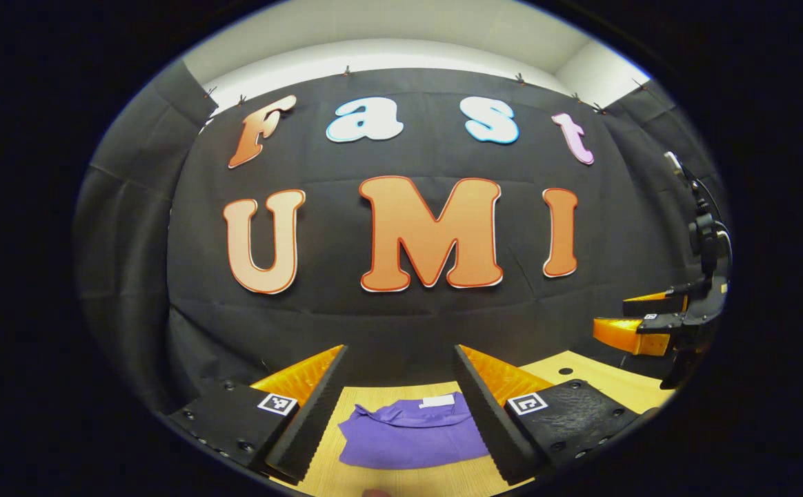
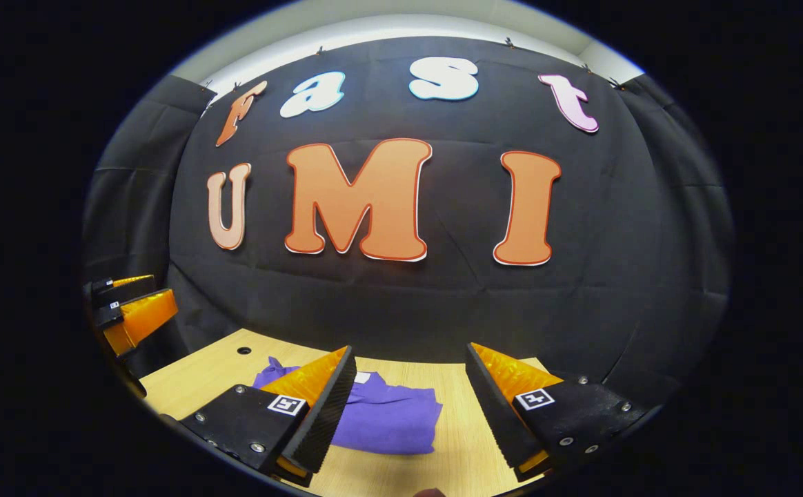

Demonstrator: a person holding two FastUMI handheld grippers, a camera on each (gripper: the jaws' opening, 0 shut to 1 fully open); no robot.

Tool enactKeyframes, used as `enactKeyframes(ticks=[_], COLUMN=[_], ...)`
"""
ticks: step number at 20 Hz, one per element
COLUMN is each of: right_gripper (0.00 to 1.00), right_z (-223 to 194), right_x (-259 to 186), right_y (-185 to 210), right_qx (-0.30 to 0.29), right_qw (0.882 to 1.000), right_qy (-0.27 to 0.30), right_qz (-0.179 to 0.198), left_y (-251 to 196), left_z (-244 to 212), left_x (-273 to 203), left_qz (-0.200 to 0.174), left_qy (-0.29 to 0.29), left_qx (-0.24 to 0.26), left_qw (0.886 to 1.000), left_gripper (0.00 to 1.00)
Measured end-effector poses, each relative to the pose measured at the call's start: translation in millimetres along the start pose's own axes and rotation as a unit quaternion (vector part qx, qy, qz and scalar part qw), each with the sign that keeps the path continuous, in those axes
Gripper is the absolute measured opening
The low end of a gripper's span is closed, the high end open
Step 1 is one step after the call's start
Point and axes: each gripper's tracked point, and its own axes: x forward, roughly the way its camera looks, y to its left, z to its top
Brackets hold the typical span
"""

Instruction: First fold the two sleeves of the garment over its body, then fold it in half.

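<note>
Left tool (image 1: 400,407): I read the jaws as released, spread wide, with nothing between them. Both fingers (image 1: 308,421) are raised above the desk (image 1: 401,480). Their lower ends are cut off at the edge of the left gripper view. Each finger block carries a small square black-and-white coded marker (image 1: 276,404); I cannot decode it.

Right tool (image 2: 408,407): also released, jaws spread, gripping nothing, held clear of the desk surface. The same type of coded marker (image 2: 533,398) sits on each finger block.

Purple garment (image 1: 412,431): it lies on the light wooden desk as a compact folded bundle, seen between the left tool's fingers but below them, not touched. Its right edge is hidden behind the right-hand finger in the left gripper view. In the right gripper view, the left-hand finger covers the garment's left part. A small white label (image 1: 437,401) lies at the collar end, toward the booth wall; any print on it is too small to read. I cannot make out the sleeves separately or count the fold layers.

Surroundings: the desk has a small round hole (image 2: 243,351) near its far left corner in the right gripper view. The right tool also appears at the right edge of the left gripper view, partly cut off. The near desk edge is cropped in both views.
</note>
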Motion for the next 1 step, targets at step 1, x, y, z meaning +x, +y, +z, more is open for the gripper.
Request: enactKeyframes(ticks=[1], right_gripper=[1.00], right_z=[-0.6], right_x=[-6.2], right_y=[3.4], right_qx=[-0.003], right_qw=[1.000], right_qy=[-0.003], right_qz=[0.001], left_y=[-1.5], left_z=[2.4], left_x=[-11.0], left_qz=[-0.003], left_qy=[-0.005], left_qx=[0.005], left_qw=[1.000], left_gripper=[0.95])
